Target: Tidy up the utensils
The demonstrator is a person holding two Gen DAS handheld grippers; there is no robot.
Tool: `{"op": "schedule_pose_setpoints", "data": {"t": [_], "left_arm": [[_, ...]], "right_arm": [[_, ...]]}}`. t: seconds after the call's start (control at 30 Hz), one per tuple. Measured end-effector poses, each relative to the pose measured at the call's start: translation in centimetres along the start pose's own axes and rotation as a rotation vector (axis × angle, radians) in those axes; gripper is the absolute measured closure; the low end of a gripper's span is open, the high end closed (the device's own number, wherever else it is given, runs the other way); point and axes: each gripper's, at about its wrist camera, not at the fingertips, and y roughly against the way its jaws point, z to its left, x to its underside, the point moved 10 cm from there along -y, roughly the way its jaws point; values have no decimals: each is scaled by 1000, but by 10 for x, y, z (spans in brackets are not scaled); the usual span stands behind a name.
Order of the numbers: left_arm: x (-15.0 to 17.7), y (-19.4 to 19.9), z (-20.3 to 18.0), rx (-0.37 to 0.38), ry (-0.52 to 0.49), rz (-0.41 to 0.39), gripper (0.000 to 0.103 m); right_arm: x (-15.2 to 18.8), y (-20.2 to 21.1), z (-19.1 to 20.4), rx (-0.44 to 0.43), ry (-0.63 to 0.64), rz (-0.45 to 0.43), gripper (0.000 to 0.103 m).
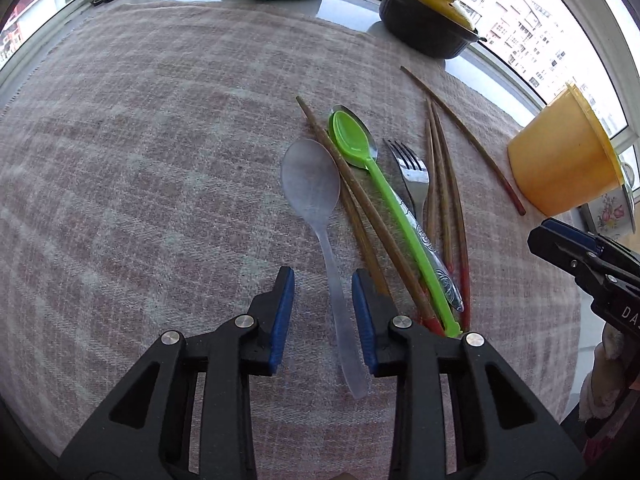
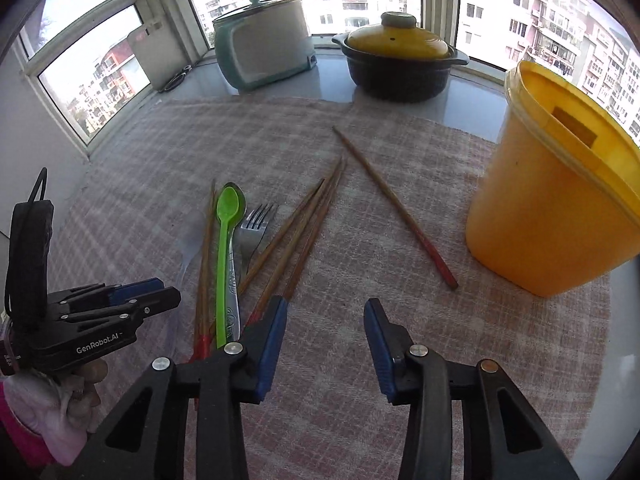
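Observation:
A clear plastic spoon [image 1: 311, 184] lies on the checked cloth, its handle running between the fingers of my left gripper [image 1: 323, 304], which is open and straddles it without closing. Beside it lie a green plastic spoon [image 1: 376, 184] on a metal spoon, a metal fork [image 1: 412, 172] and several wooden chopsticks [image 1: 442, 184]. In the right wrist view the green spoon [image 2: 225, 240], fork [image 2: 252, 224] and chopsticks [image 2: 304, 232] lie ahead left. My right gripper [image 2: 326, 320] is open and empty above the cloth. A yellow plastic holder [image 2: 552, 204] stands at the right.
One chopstick [image 2: 396, 208] lies apart, toward the yellow holder [image 1: 564, 160]. A black pot with a yellow lid [image 2: 400, 60] and a teal-and-white cooker [image 2: 264, 44] stand on the sill by the windows. My left gripper shows at the left of the right wrist view [image 2: 120, 300].

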Motion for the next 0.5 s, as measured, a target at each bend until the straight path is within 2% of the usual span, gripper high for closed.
{"op": "schedule_pose_setpoints", "data": {"t": [0.07, 0.17, 0.3, 0.5], "left_arm": [[-3, -2, -3, -23, -29, -7, 73], [-6, -5, -2, -70, -73, -15, 84], [-9, -7, 1, -83, -108, -16, 94], [-9, -4, 9, -88, -132, -11, 96]], "right_arm": [[-3, -7, 3, -1, 10, 12, 62], [-5, -18, 4, 5, 10, 39, 64], [-4, -34, 5, -3, -3, 79, 67], [-2, -55, 6, -1, -23, 134, 72]]}}
